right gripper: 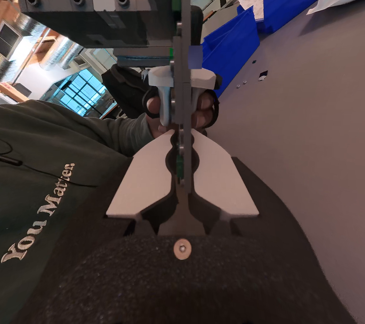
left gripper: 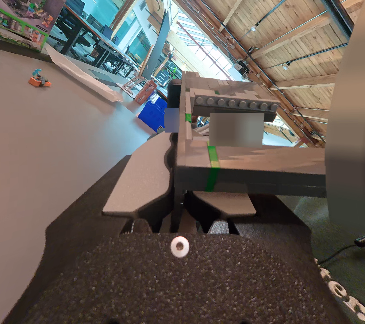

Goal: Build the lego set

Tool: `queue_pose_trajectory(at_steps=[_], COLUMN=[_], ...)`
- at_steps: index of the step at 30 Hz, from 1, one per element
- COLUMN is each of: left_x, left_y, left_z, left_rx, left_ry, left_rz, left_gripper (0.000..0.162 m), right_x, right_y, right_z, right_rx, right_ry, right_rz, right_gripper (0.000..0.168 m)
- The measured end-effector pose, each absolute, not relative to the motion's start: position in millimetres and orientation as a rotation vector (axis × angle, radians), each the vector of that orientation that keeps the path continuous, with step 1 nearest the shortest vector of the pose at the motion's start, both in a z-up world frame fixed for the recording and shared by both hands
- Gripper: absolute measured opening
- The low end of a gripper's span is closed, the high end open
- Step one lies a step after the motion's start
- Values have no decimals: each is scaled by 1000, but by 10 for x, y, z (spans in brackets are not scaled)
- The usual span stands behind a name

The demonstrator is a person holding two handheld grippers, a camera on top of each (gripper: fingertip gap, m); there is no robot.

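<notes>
Baseplate (right gripper: 185,97) of the grey Lego build ran edge-on between both grippers' fingers, right gripper (right gripper: 182,164) and left gripper (left gripper: 175,168) pinching it from opposite ends.

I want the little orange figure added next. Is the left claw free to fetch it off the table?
Probably not yet: the left claw is clamped on the grey build; the orange figure sits apart.

The right tool (right gripper: 182,156) is clamped, its two white fingers (right gripper: 150,178) pressed from either side against the thin edge of a grey plate. Opposite it, the left tool (right gripper: 180,79) pinches the same plate, the person's hand (right gripper: 203,110) wrapped through its black loops. A dark green sleeve (right gripper: 88,136) reaches in from the left. In the left wrist view, the left tool (left gripper: 175,156) is closed on the plate's edge.
</notes>
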State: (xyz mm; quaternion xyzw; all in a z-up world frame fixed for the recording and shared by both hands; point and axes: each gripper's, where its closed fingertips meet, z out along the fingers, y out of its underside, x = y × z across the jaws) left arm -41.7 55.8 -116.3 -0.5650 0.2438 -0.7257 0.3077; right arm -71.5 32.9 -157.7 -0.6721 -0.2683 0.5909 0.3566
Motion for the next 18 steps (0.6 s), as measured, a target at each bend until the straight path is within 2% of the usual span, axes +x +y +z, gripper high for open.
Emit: queue_pose_trajectory(at_steps=[2, 3, 4, 6, 7, 8, 12, 14, 15, 18], left_x=[-425, -430, -436, -457, -455, -456, -426, -421, -428, -423], left_y=[564, 573, 574, 569, 563, 564, 592, 615, 629, 669], left_z=[-1190, -1211, -1247, -1300, -1324, -1327, -1338, -1365, -1379, -1472], left_rx=[-1503, -1514, -1532, -1549, -1561, -1561, -1601, -1626, -1641, -1704], left_ry=[652, 654, 667, 688, 696, 698, 684, 658, 646, 628], left_rz=[-1921, -1907, -1887, -1858, -1861, -1867, -1898, -1944, -1984, -2064], left_gripper=[12, 29, 34, 23, 10, 8, 9, 8, 8, 8], right_x=[-722, -718, -704, -669, -663, -668, -657, -570, -486, -167], right_y=[330, 333, 344, 367, 369, 368, 368, 396, 435, 587], right_z=[-1595, -1606, -1614, -1605, -1606, -1607, -1570, -1564, -1559, -1506], right_rx=[-1751, -1759, -1765, -1765, -1766, -1767, -1756, -1761, -1766, -1784], right_ry=[-671, -660, -640, -591, -584, -582, -584, -603, -598, -574], right_rz=[1558, 1569, 1580, 1626, 1635, 1635, 1651, 1625, 1595, 1487], right_gripper=[8, 8, 8, 8, 8, 7, 9, 36, 42, 42])
